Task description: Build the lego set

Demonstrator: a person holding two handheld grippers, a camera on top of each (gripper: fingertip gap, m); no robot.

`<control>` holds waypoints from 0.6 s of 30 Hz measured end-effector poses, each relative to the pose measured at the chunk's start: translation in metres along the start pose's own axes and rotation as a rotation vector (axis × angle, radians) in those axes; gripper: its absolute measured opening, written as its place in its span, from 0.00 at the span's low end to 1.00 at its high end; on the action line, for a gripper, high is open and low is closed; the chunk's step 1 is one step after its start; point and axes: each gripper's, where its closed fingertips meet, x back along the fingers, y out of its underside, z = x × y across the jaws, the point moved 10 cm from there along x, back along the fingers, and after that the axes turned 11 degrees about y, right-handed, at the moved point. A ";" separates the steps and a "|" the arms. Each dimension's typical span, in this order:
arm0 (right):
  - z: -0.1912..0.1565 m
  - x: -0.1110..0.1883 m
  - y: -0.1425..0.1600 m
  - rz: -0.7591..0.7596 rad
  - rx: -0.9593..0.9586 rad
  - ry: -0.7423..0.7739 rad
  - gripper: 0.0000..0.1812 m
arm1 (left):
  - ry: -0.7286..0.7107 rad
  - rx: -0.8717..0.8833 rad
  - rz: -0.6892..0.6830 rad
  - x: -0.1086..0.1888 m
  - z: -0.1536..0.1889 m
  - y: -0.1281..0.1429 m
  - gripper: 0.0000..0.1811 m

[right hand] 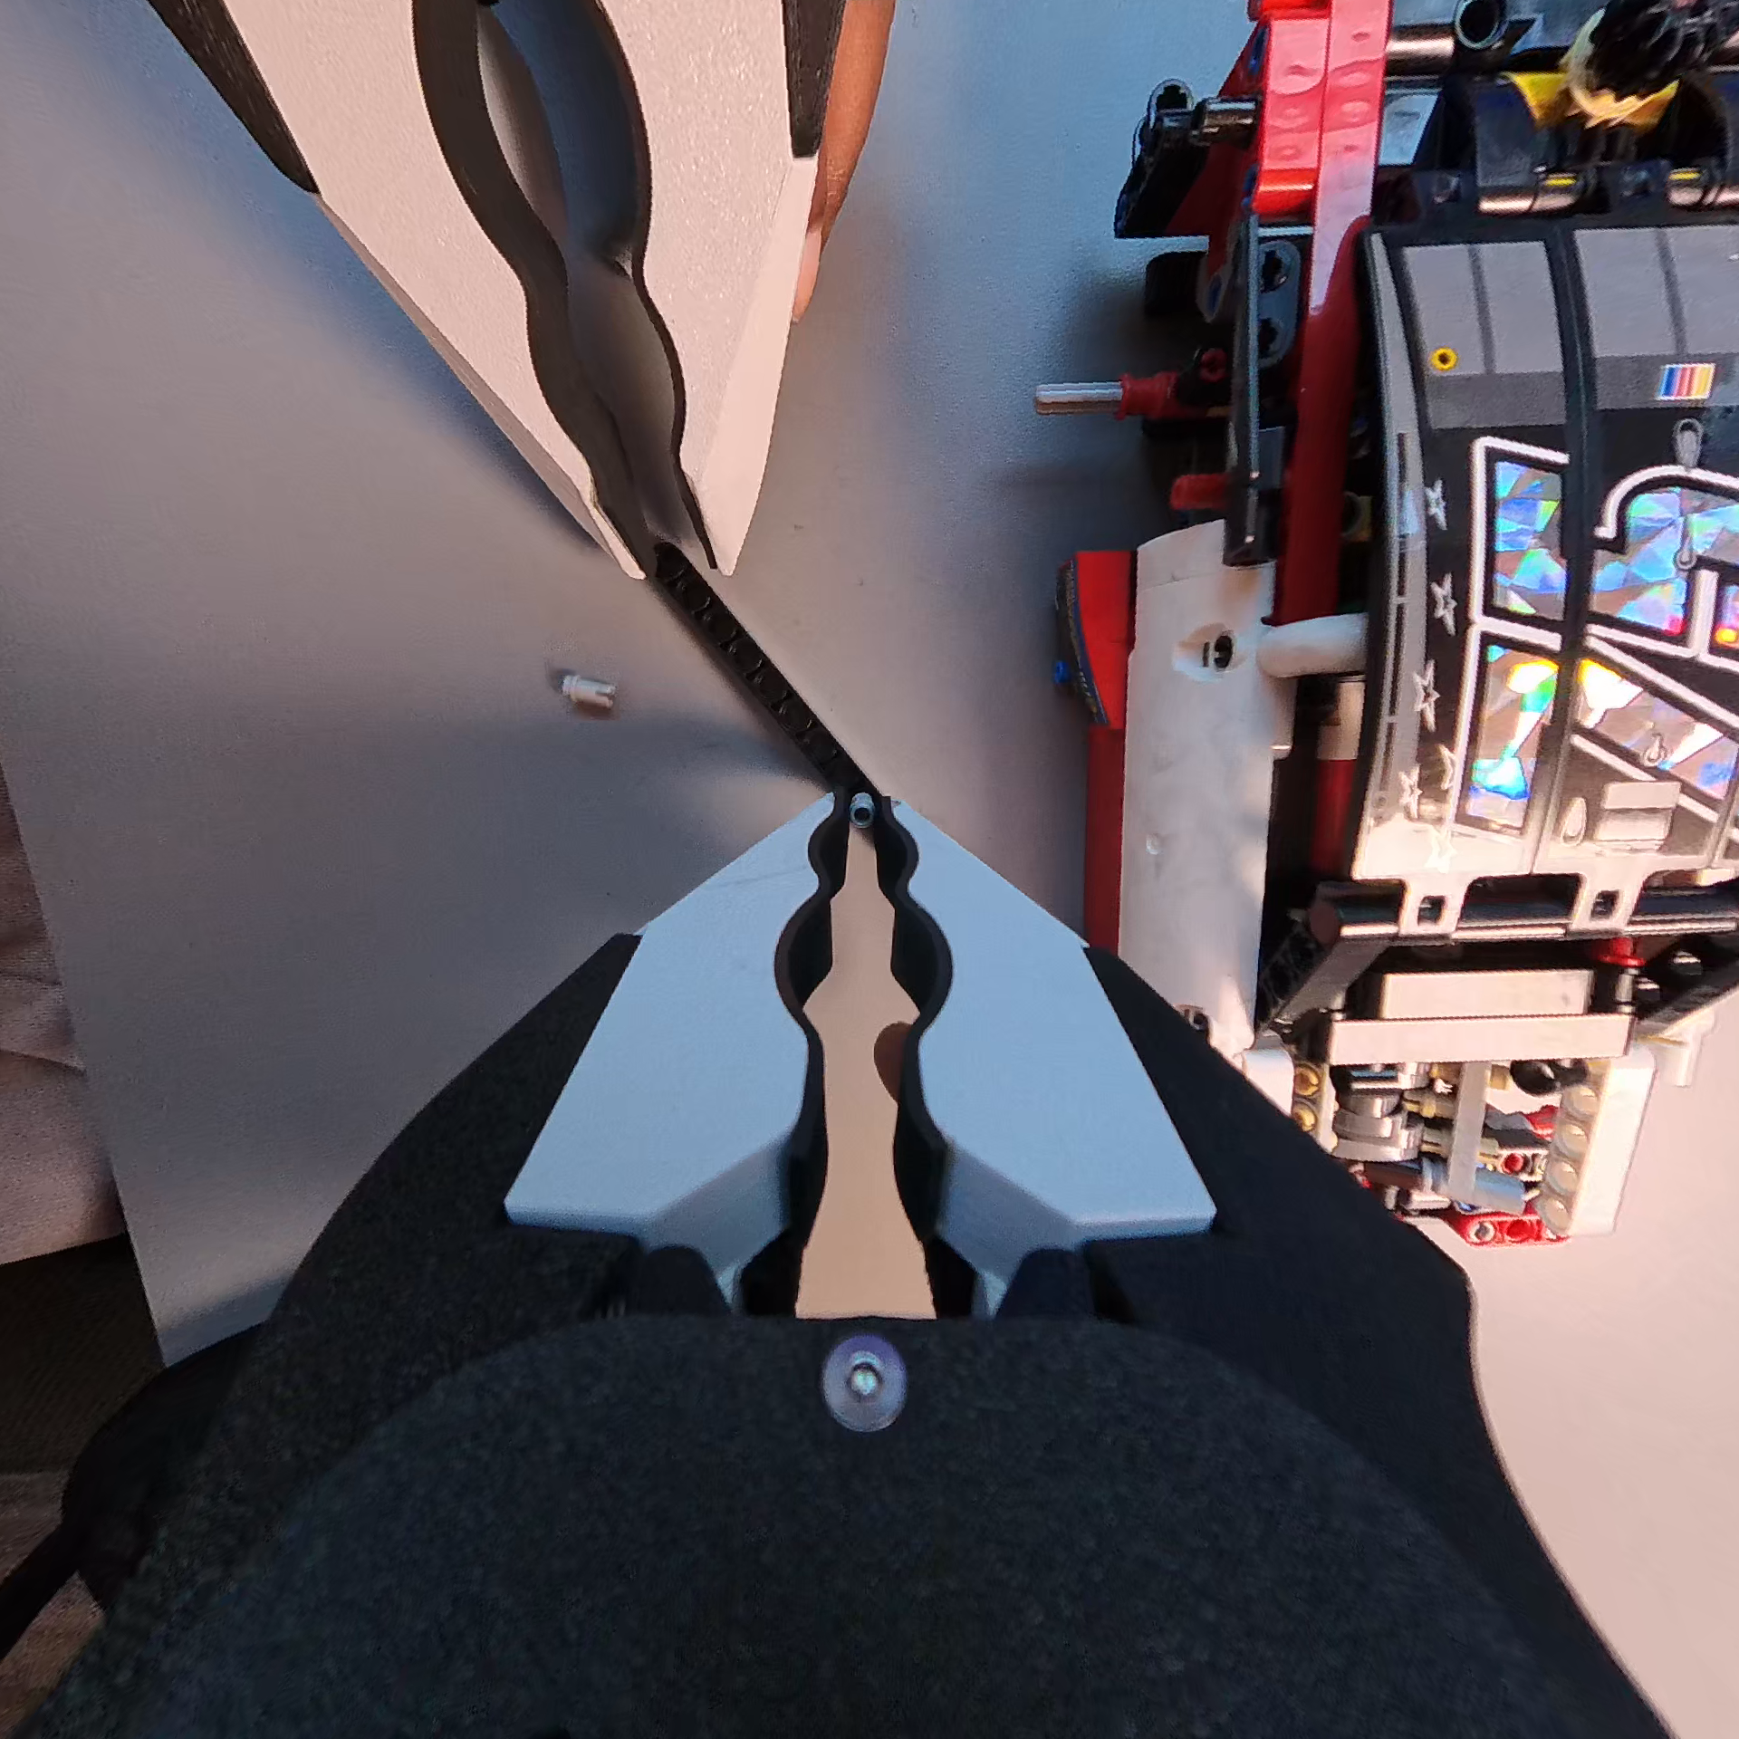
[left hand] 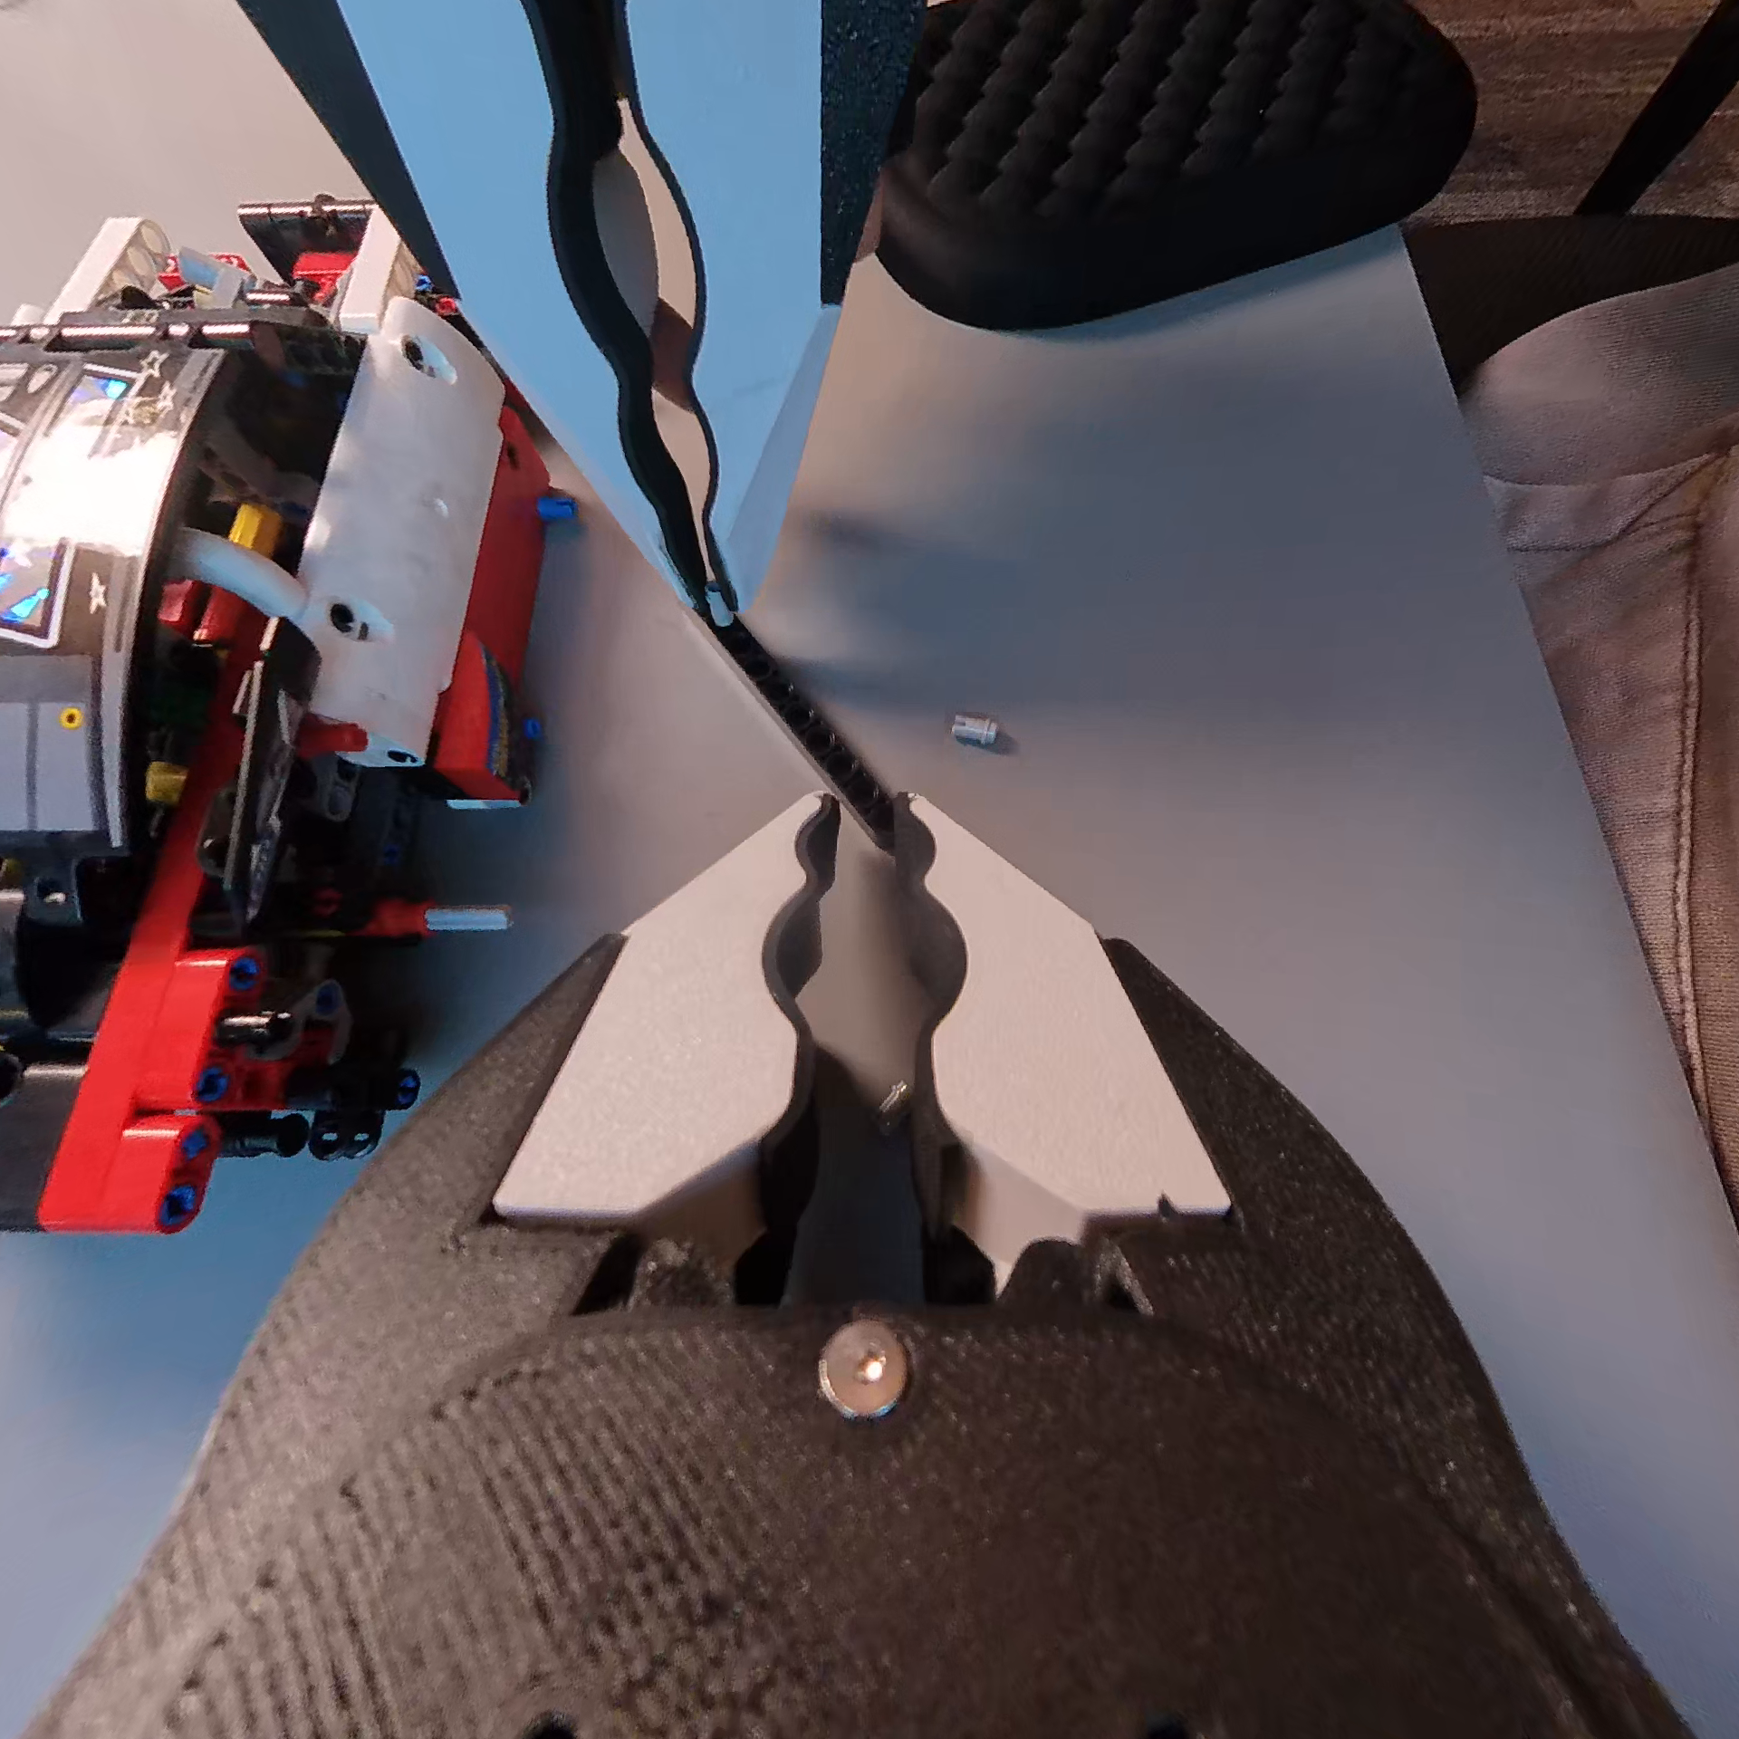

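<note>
Both claws pinch the black beam (left hand: 809,720), seemingly at opposite ends.

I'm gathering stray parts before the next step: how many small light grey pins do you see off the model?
2. One pin lies loose on the table; another sits in the right gripper's tips, at the black beam's end. Others may be hidden.

Black beam (left hand: 811,729): both ends buried between my fingertips, end shapes not seen. Tiny grey pin (right hand: 860,809) at my right tips, too small to tell if seated in beam. Model car (right hand: 1468,659) cut off by frame edge. Small grey peg (left hand: 975,729) on table, type unclear.
</note>
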 end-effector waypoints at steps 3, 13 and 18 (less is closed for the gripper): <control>0.000 0.001 -0.002 0.010 0.000 -0.004 0.01 | 0.001 0.000 0.001 0.000 0.000 0.000 0.05; -0.003 -0.001 -0.005 0.009 0.012 -0.015 0.01 | 0.002 -0.004 -0.001 0.000 0.001 0.000 0.05; -0.007 0.000 -0.011 0.030 0.019 -0.027 0.01 | 0.002 -0.004 0.000 -0.001 0.001 0.000 0.05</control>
